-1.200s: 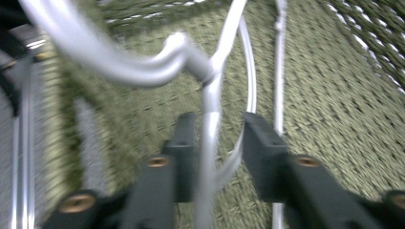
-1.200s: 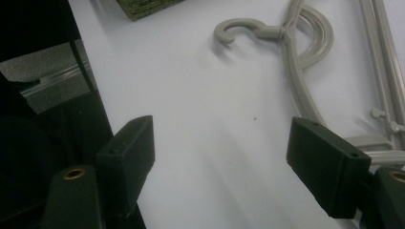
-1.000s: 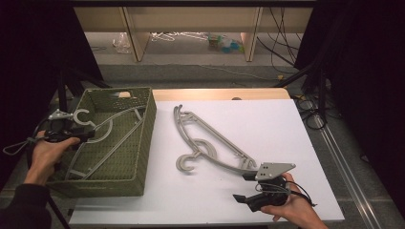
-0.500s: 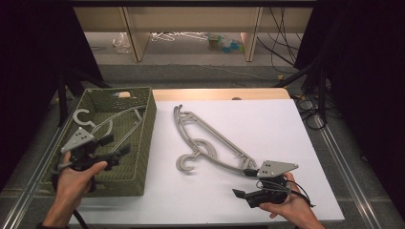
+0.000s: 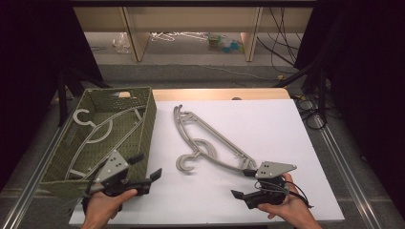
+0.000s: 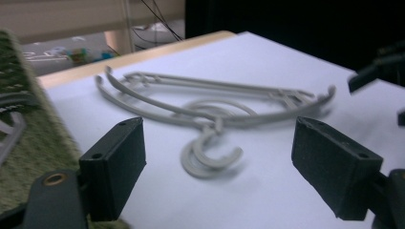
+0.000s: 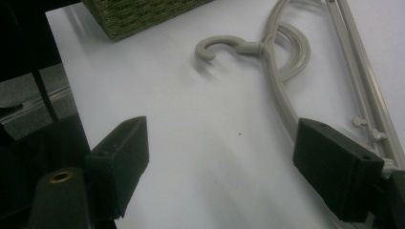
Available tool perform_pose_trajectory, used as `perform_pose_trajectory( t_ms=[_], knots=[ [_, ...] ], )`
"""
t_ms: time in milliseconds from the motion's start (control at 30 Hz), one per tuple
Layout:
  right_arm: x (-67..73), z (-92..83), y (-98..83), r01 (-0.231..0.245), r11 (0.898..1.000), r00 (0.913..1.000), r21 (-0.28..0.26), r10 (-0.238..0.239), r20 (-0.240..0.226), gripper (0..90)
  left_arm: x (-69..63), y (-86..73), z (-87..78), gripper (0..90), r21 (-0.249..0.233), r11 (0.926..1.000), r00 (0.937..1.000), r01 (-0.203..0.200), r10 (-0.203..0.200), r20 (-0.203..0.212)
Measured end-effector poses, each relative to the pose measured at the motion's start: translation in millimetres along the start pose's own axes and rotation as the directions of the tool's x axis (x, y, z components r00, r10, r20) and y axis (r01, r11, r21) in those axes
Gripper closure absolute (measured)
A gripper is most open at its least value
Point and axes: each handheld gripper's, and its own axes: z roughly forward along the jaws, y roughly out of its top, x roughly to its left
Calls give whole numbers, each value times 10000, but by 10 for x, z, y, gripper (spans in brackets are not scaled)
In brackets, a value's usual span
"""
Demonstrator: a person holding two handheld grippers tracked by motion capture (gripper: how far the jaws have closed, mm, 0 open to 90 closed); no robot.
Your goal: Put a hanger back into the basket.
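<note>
Grey plastic hangers (image 5: pixel 210 143) lie stacked flat on white bench (image 5: pixel 267 124), mid-sheet, hooks toward basket. Judged light, stiff, smooth, apt to slide and snag each other; best grip on arm end.

Left gripper (image 5: pixel 143 168): fingers just been opening, now wide, nothing between.

Right gripper (image 5: pixel 247 184): fingers likewise, wide, empty, beside near arm tip.

Woven basket (image 5: pixel 145 125) just left, holding more hangers; its wall stands in transfer path.

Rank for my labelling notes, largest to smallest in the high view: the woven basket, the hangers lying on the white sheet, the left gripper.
1. Woven basket
2. Hangers on the white sheet
3. Left gripper, though nearness to the camera enlarges it.
</note>
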Motion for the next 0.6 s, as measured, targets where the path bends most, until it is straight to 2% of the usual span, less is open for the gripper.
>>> perform_pose_trajectory(
  t_ms=[100, 200, 267, 333, 433, 600],
  knots=[
    [-8, 8, -7, 83, 10000, 10000, 12, -83, 23, 208, -148, -115, 47, 186, 244, 9996, 9997, 160, -165, 192],
    [-8, 6, -12, 79, 10000, 10000, 48, -79, 15, 208, -232, -203, 80, 186, 291, 9996, 9991, 8, -20, 418],
    [-10, 9, -4, 23, 10000, 10000, 64, -24, 48, 209, -256, -243, 97, 182, 341, 9993, 9982, 146, -165, 569],
    [-11, 14, 0, 49, 10000, 10000, 71, -50, 69, 210, -263, -262, 104, 180, 438, 9990, 9986, 34, -57, 523],
    [-24, 47, 13, 126, 9998, 9998, 130, -128, 154, 213, -252, -260, 106, 180, 303, 9995, 9986, -3, -13, 535],
    [-87, 180, 84, 433, 9986, 9977, 307, -448, 516, 236, -240, -270, 103, 179, 225, 9997, 9985, -84, 71, 541]
  ],
)
